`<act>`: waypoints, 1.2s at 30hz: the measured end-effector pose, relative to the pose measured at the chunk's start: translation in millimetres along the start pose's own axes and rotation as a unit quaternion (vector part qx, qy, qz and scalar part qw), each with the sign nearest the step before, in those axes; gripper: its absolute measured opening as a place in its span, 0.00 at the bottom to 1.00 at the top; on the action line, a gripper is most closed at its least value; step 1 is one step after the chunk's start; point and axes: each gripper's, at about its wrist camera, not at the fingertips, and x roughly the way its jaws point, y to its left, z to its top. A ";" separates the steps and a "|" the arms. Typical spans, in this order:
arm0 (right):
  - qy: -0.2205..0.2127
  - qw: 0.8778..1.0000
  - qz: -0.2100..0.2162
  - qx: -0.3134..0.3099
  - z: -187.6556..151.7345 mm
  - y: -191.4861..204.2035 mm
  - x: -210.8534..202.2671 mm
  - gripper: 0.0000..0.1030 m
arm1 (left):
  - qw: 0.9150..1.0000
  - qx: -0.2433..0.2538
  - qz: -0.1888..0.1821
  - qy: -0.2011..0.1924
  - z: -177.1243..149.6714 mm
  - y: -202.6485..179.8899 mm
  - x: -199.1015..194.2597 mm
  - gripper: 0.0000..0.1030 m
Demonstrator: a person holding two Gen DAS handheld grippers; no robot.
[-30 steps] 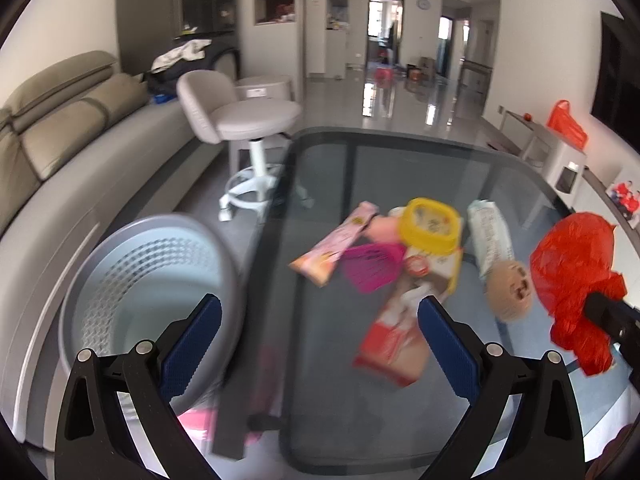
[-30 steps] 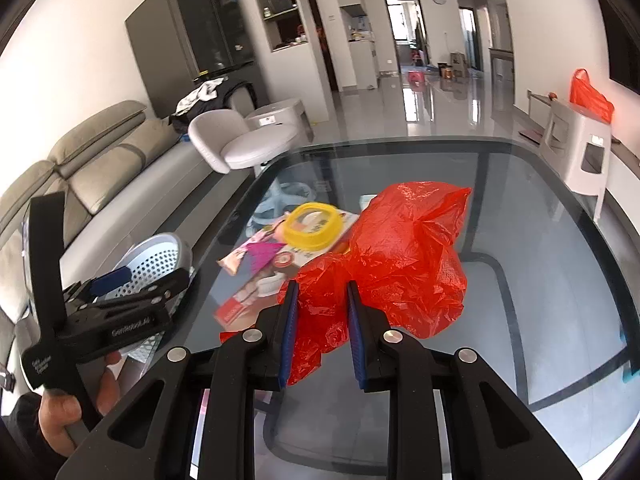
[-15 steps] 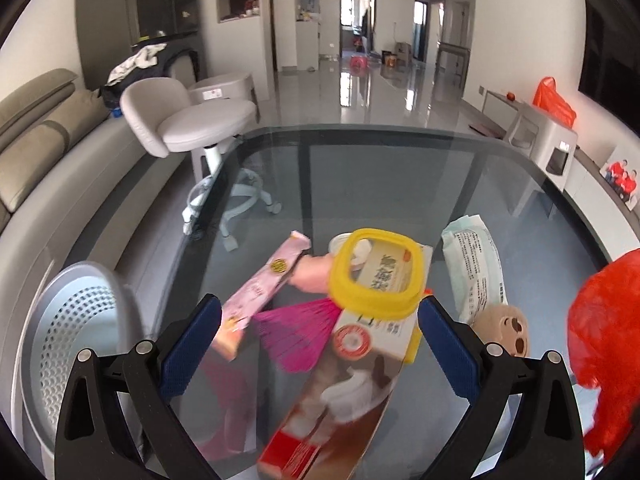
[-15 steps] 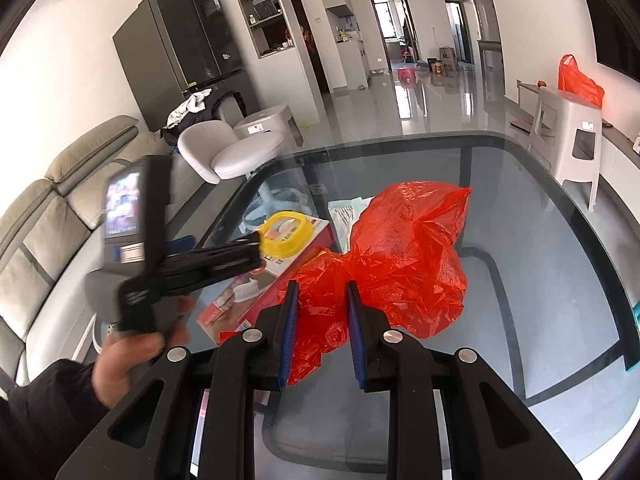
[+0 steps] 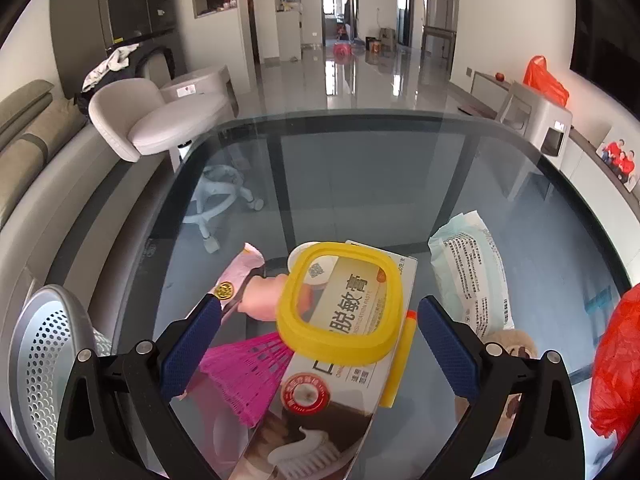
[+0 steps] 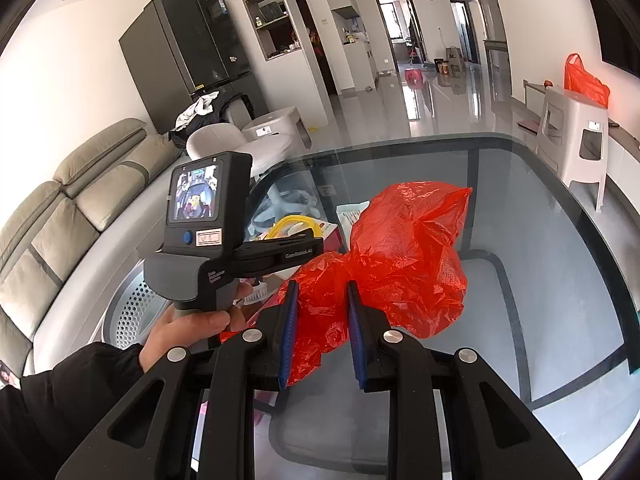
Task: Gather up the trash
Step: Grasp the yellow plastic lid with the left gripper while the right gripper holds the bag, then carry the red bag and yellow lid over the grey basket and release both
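Beige sofa (image 6: pixel 72 208), glossy floor (image 5: pixel 360 80), white walls (image 6: pixel 80 60)

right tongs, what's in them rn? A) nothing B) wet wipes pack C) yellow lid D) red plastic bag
D: in the right wrist view the right tongs are pinched on a bunched part of the red plastic bag, while the left tongs stand open above the yellow lid.
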 end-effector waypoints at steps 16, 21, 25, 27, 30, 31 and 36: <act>0.008 1.000 0.002 0.001 3.5 7.9 5.4 0.22 | 1.000 -0.004 -0.019 -0.001 -1.2 8.1 -11.9 0.60; 0.012 1.000 0.005 0.000 4.5 9.5 11.5 0.22 | 1.000 -0.009 -0.015 -0.019 -4.8 24.3 -38.7 0.60; 0.017 1.000 0.007 -0.012 3.5 18.0 19.8 0.22 | 0.999 -0.021 -0.009 -0.038 -10.3 45.9 -67.9 0.60; 0.021 1.000 0.014 -0.016 2.9 26.0 25.1 0.22 | 0.998 -0.029 -0.002 -0.047 -14.5 62.3 -84.5 0.60; 0.023 0.999 0.023 -0.027 2.2 41.8 32.6 0.22 | 0.998 -0.041 0.010 -0.054 -19.2 85.5 -104.0 0.60; 0.024 0.999 0.028 -0.032 2.1 48.9 35.6 0.22 | 0.997 -0.049 0.017 -0.058 -22.1 97.1 -112.9 0.60; 0.029 0.996 0.062 -0.051 1.7 85.1 48.6 0.22 | 0.994 -0.075 0.051 -0.066 -37.3 142.1 -139.6 0.60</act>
